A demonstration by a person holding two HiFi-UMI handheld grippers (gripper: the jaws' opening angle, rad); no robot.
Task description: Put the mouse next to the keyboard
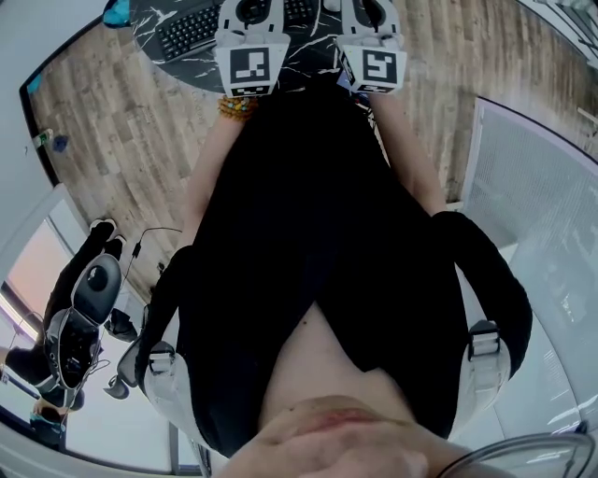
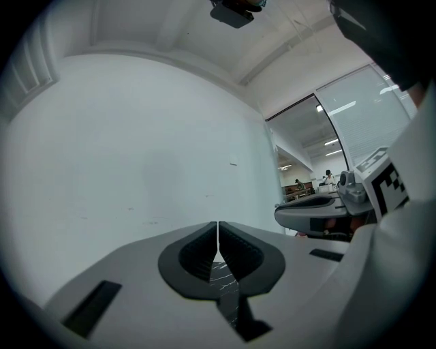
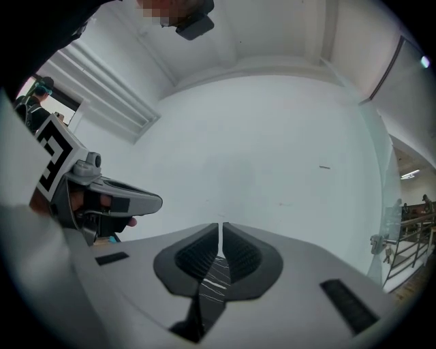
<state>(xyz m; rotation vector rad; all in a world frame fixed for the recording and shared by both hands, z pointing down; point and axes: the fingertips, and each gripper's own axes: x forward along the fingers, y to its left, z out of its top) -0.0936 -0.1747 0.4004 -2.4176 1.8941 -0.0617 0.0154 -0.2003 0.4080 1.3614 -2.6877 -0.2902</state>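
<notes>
Left gripper (image 2: 218,235), right gripper (image 3: 221,235), jaws together, empty; keyboard (image 1: 187,28) nearby

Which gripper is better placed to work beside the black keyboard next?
Probably the right. The right gripper sits just past the end of the black keyboard, over the dark marbled table; the left gripper covers its keys. Both are shut and empty.

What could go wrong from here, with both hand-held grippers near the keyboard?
1. The left hand-held gripper and right hand-held gripper are both shut and empty; reaching in like that could shove an object rather than grasp it.
2. Both gripper views face a white wall, and the head view catches the table and keyboard only at its top edge; no view clearly shows the mouse, so aiming may suffer.
</notes>
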